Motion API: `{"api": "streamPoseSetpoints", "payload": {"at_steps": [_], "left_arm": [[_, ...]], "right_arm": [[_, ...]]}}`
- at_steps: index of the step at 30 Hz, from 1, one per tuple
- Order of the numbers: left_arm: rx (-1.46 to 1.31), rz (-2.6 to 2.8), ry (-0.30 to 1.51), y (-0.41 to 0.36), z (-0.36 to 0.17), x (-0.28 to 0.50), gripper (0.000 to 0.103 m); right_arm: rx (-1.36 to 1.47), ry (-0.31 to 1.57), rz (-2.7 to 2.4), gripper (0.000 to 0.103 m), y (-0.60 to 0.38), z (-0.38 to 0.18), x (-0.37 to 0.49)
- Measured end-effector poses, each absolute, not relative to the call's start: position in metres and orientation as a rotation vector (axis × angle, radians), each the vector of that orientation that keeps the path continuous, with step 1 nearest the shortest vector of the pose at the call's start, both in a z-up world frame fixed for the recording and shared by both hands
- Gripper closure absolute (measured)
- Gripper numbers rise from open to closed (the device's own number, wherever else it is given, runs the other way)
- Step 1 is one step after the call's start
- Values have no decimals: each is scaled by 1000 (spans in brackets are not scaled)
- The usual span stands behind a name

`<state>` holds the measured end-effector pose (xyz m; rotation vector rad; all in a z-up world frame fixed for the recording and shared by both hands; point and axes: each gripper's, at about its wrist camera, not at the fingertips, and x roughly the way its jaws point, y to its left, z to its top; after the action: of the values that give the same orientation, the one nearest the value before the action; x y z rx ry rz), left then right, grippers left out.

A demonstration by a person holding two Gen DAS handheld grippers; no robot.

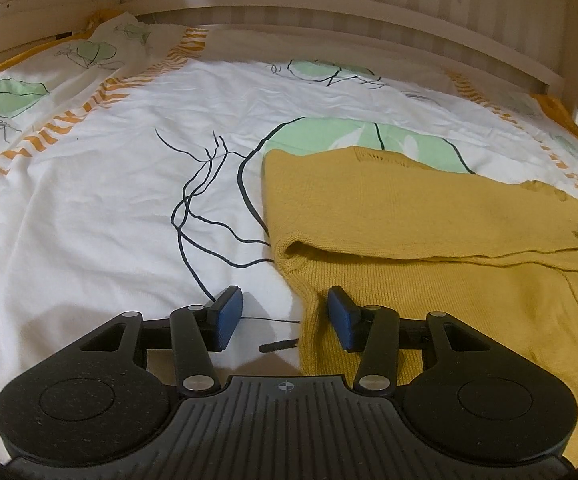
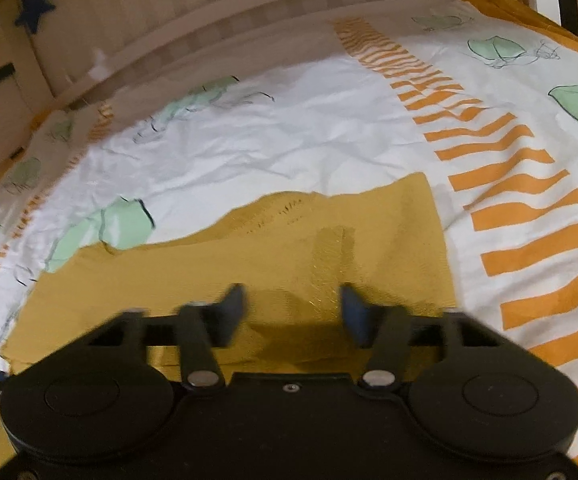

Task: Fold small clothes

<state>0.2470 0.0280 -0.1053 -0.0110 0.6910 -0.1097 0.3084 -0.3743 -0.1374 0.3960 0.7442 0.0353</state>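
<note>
— Jaws first: how do they stand?

— Both pairs are parted. The left gripper (image 1: pixel 285 322) hangs low at the near left edge of the mustard knit garment (image 1: pixel 429 216); its left blue pad (image 1: pixel 229 316) is over the white bed cover (image 1: pixel 89 208), its right pad over the knit, and the cloth's edge runs up between them. The pads do not press on it, so it grips nothing.

— And the right gripper (image 2: pixel 293 312)?

— Released too, with the jaws apart over the garment (image 2: pixel 249 264) near its right end. Knit lies below the gap, but I see no pinch. That picture is smeared, so fine detail is lost.

— Where does the garment lie?

— Flat on the bed, on the cover printed with green leaves, black lines and orange stripes. A fold crosses it from left to right, one layer over another, with a small open pocket at the left end of the fold.

— Any containers?

— None that I can see; only the pale wooden bed rail (image 1: pixel 329 4) along the far side.

— What does one view give that the other lacks?

— The left wrist view shows the garment's left edge, the fold, and a dark tip of the other tool at the far right. The right wrist view shows the garment's right edge beside broad orange stripes (image 2: pixel 529 208), and a blue star (image 2: pixel 35 8) at the far left.
</note>
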Motion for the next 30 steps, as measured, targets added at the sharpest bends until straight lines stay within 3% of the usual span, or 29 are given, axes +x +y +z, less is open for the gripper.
{"api": "streamPoseSetpoints", "payload": {"at_steps": [1,2,10,17,18,19,20,21,22,30], "left_arm": [[-11,-110,691,28,-105,247,57],[-12,-110,691,28,-105,247,57],[-10,-108,690,27,-105,247,57],[-15,-109,690,27,-105,247,57],[-15,-109,690,27,-105,247,57],[-15,-109,689,27,-105,247,57],[-14,-109,689,27,-105,247,57],[-14,-109,689,27,-105,247,57],[-15,-109,689,27,-105,247,57],[-17,-109,686,28,-105,247,57]], "right_arm": [[388,750,33,83,-373,-137,309],[384,753,34,87,-371,-136,308],[274,693,6,91,-375,-107,296],[231,821,-18,89,-377,-132,305],[226,820,-18,88,-377,-131,305],[236,816,-8,76,-379,-128,304],[254,795,5,53,-383,-124,304],[269,759,13,43,-386,-120,302],[284,704,9,25,-392,-115,300],[407,673,-112,27,-450,-127,329]]}}
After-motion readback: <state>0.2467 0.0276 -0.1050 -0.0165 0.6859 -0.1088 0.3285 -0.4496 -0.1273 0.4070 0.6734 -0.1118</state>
